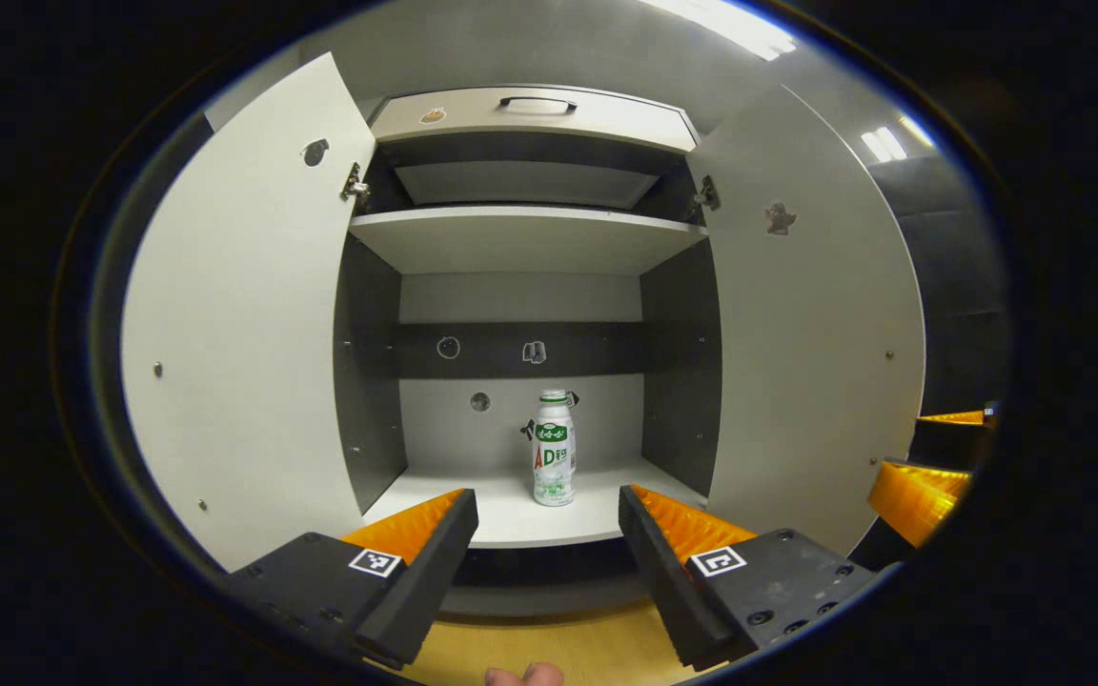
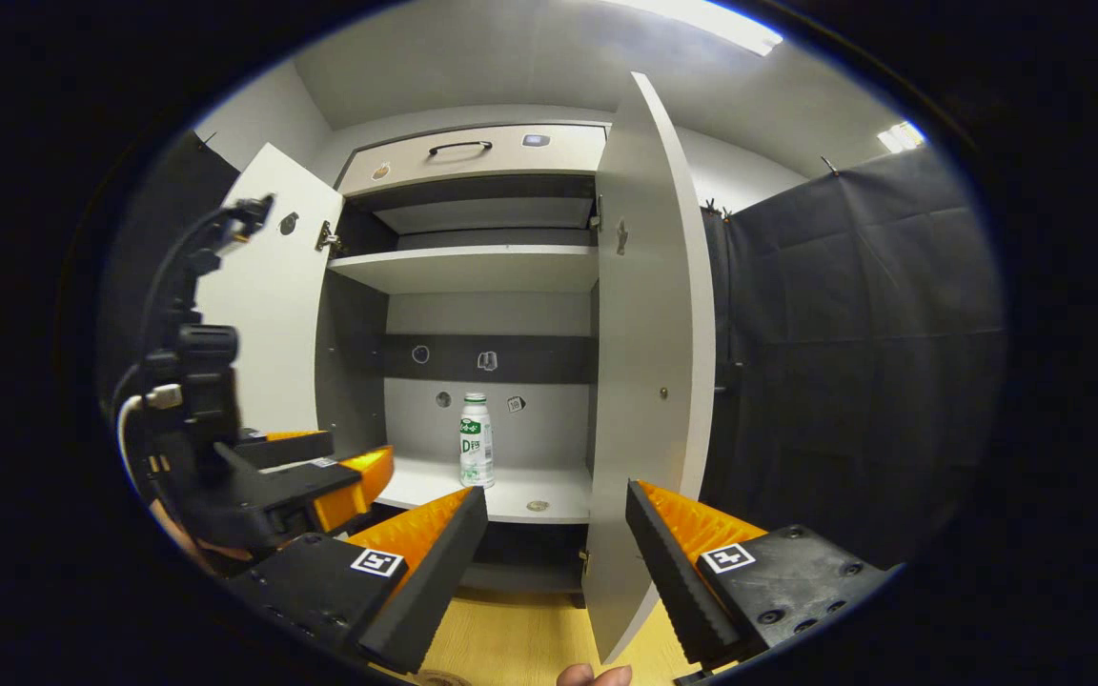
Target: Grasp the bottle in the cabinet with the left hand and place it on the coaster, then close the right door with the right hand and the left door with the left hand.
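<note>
— Standing upright on the lower shelf of the grey open cabinet point(image 1: 520, 519) is one white plastic bottle with a green label point(image 1: 554, 448), nothing else beside it.

— And the tongs?

— Two. The left gripper point(image 1: 547, 534) is spread, bottle beyond its gap, untouched. The right gripper point(image 2: 557, 534) is spread too, near the white right door point(image 2: 649, 381); the white left door point(image 1: 244, 314) stands open.

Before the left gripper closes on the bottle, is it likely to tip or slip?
The bottle stands upright, tall and narrow, so a sideways nudge would probably tip it. Its smooth printed wrap may slip slightly. The left gripper is open and short of it.
</note>
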`<state>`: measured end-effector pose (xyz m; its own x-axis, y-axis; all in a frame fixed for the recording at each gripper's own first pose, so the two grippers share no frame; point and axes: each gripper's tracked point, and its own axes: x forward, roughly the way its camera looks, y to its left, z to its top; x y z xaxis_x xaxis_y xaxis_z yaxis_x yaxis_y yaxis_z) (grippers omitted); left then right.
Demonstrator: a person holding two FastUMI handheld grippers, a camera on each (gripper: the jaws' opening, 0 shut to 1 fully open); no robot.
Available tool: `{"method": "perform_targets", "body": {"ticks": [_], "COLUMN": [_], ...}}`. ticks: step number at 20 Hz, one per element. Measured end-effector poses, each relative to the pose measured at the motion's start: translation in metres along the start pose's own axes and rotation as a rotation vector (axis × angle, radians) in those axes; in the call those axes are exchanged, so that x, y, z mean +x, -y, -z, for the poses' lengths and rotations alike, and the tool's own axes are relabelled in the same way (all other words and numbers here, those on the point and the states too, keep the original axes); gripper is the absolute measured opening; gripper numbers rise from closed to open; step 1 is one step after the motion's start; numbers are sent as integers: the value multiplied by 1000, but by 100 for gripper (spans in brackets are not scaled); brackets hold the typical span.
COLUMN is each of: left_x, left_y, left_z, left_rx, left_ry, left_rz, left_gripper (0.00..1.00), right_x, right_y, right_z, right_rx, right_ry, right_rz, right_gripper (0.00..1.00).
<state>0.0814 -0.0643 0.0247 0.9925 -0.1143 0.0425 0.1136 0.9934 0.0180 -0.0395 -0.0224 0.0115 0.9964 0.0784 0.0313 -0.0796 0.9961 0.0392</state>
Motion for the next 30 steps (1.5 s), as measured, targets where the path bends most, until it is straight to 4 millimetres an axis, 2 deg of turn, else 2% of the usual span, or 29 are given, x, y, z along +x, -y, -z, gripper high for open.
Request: {"method": "perform_targets", "body": {"ticks": [4, 8, 9, 10, 13, 17, 21, 24, 26, 28, 30], "left_x": [67, 130, 145, 157, 192, 230, 261, 274, 276, 274, 271], "left_y": [13, 9, 7, 4, -6, -7, -13, -17, -16, -14, -15], "left_z": [12, 29, 32, 36, 47, 67, 83, 85, 84, 82, 79], "left_rx": [6, 4, 3, 9, 29, 5, -3, -4, 9, 18, 3], "left_ry": [-19, -45, -49, -54, -71, -98, -116, -112, -108, -112, -108], "left_rz": [-5, -48, -57, -69, -107, -109, -132, -144, -138, -149, -144], "left_gripper": [95, 95, 95, 95, 95, 95, 95, 95, 95, 81, 80], "right_x": [-14, -21, -21, -21, -17, -8, -2, 4, 6, 7, 7], "right_y": [23, 58, 66, 75, 100, 112, 119, 122, 122, 122, 120], "right_z": [6, 14, 17, 20, 21, 26, 37, 40, 40, 40, 37], "right_rx": [-13, -26, -26, -30, -18, 16, 36, 35, 26, 15, 13], "right_ry": [-1, -14, -21, -25, -29, -27, -48, -59, -57, -53, -48], "right_rz": [-2, 23, 29, 39, 65, 51, 33, 36, 34, 35, 35], "right_gripper": [97, 97, 94, 97, 97, 97, 97, 97, 98, 98, 98]}}
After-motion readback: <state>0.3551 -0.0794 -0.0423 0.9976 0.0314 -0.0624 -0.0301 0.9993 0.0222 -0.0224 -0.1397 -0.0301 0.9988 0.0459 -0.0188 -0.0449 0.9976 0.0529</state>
